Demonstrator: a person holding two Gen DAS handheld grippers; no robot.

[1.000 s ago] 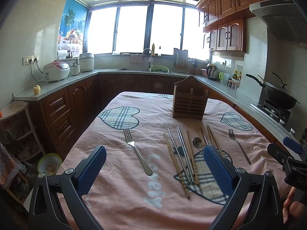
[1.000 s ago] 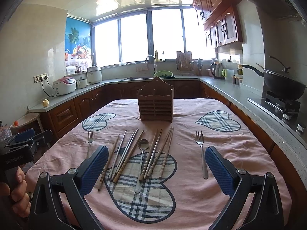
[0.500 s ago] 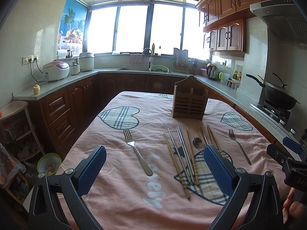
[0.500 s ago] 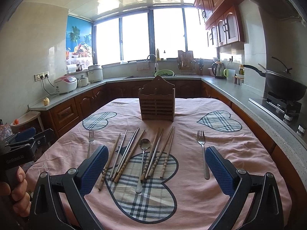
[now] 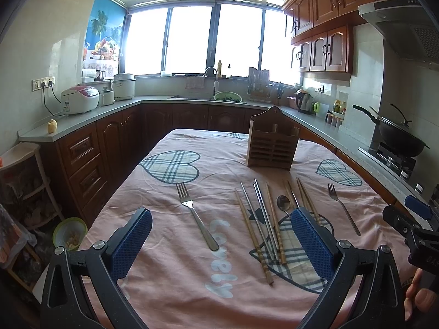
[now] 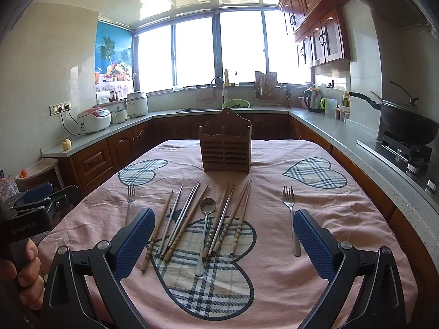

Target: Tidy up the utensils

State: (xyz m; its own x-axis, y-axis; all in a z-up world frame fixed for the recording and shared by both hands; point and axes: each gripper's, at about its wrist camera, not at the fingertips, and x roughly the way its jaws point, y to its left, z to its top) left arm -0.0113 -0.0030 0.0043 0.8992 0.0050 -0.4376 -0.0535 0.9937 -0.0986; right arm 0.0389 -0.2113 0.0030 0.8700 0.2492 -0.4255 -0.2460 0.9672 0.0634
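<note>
The pink tablecloth (image 5: 170, 246) reads "Lovely" in white. The wooden utensil holder (image 6: 225, 148) stands at its far middle. In front of the holder lie chopsticks (image 6: 189, 216), a spoon (image 6: 205, 219) and two forks (image 6: 290, 216). Both the left gripper (image 5: 219, 244) and the right gripper (image 6: 222, 244) hover spread wide and empty, nearer than the utensils.

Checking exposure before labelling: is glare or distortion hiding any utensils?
Left wrist view: windows blown out white, utensils evenly lit; its own right finger covers part of the spoon. Right wrist view: same glare, fisheye bends the counter; spoon sharp.
</note>
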